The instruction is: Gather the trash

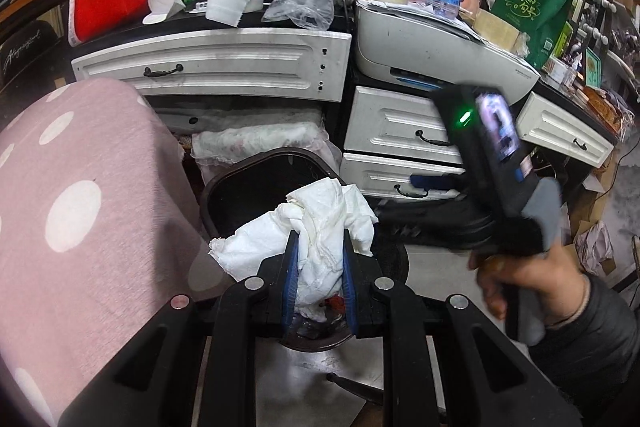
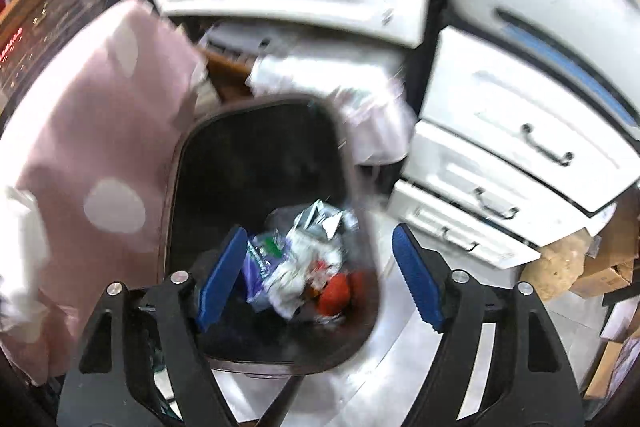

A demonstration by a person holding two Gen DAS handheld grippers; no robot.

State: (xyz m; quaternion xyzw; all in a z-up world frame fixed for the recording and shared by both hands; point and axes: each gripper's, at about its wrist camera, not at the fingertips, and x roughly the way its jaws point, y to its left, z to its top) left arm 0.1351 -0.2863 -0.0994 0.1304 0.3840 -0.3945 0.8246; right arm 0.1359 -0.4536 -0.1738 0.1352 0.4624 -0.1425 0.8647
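left claw clamping tissue over bin, right claw agape

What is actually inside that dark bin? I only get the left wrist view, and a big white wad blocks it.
Observer: The right wrist view looks straight into the bin: crumpled wrappers and something red-orange lie at the bottom.
Operator: Is the other tool holding anything? I only see its back.
Observer: No. The right gripper has its blue fingers spread wide, with nothing between them but the view down into the bin.
Operator: And that white wad?
Observer: The right view does not show it. In yours, the left gripper pinches the crumpled tissue above the bin.
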